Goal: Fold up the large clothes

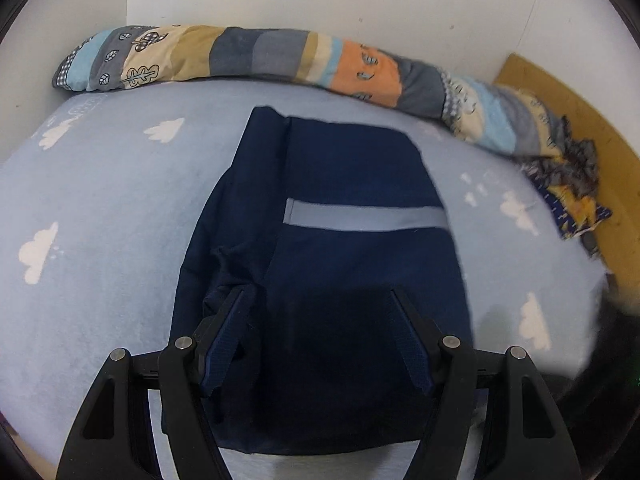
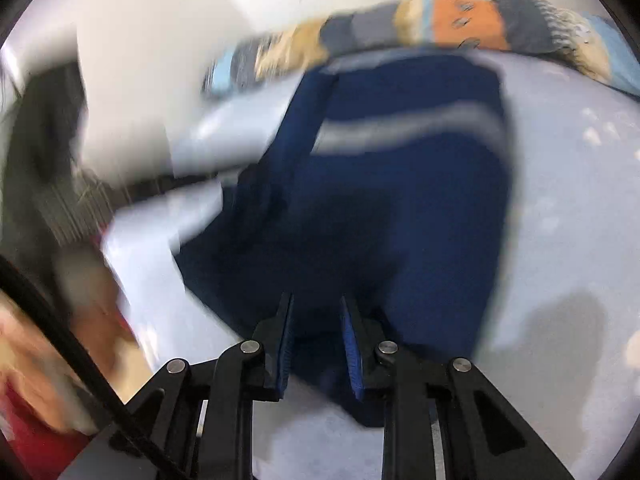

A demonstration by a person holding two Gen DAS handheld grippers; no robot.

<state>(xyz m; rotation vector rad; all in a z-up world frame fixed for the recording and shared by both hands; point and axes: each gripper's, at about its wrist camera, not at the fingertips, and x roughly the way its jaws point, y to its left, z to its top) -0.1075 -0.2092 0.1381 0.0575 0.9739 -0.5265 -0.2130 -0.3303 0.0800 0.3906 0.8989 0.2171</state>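
- Already the navy garment (image 1: 352, 216) lies on the bed (image 1: 100, 208) as a folded rectangle, grey stripe up.
- Your left tongs (image 1: 320, 304) hang apart above it.
- Your right tongs (image 2: 317, 312) stand narrowed over its near edge; grip unclear.
- Probably one fold remains.

Even indoor light, fisheye-bent dark corners, left view sharp, right view motion-blurred
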